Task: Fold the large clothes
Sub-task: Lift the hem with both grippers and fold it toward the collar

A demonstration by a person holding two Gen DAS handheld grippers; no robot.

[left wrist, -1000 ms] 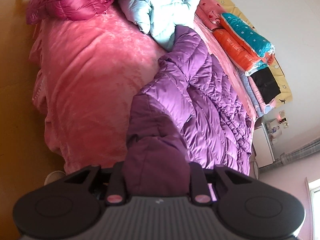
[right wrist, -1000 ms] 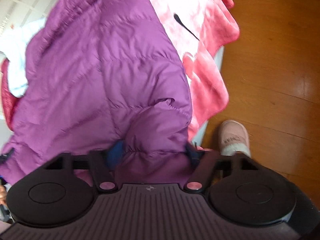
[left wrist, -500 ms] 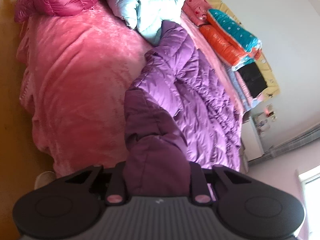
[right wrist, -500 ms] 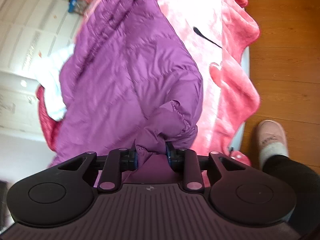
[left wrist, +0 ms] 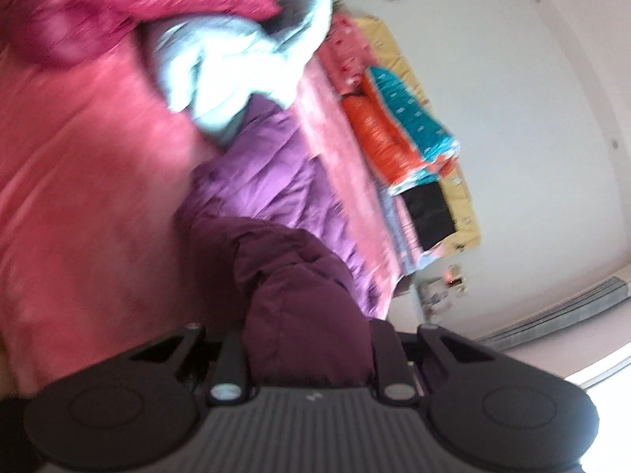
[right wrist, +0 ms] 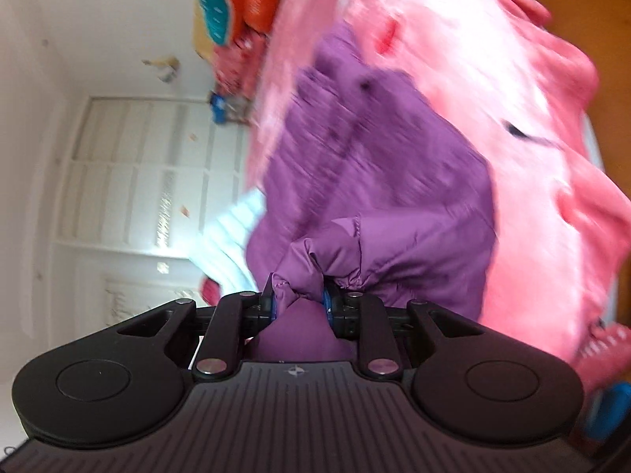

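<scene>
I have the purple puffer jacket on the pink bed by two bunched corners — right gripper jaws closing on a gathered cuff, left gripper clamped on dark padding; light, squashy, slick, so I grip at seams

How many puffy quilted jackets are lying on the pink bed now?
3. The purple quilted jacket lies nearest, held by both grippers. The pale blue quilted jacket lies beyond it. The magenta quilted jacket is at the far end. Others may be hidden underneath.
</scene>
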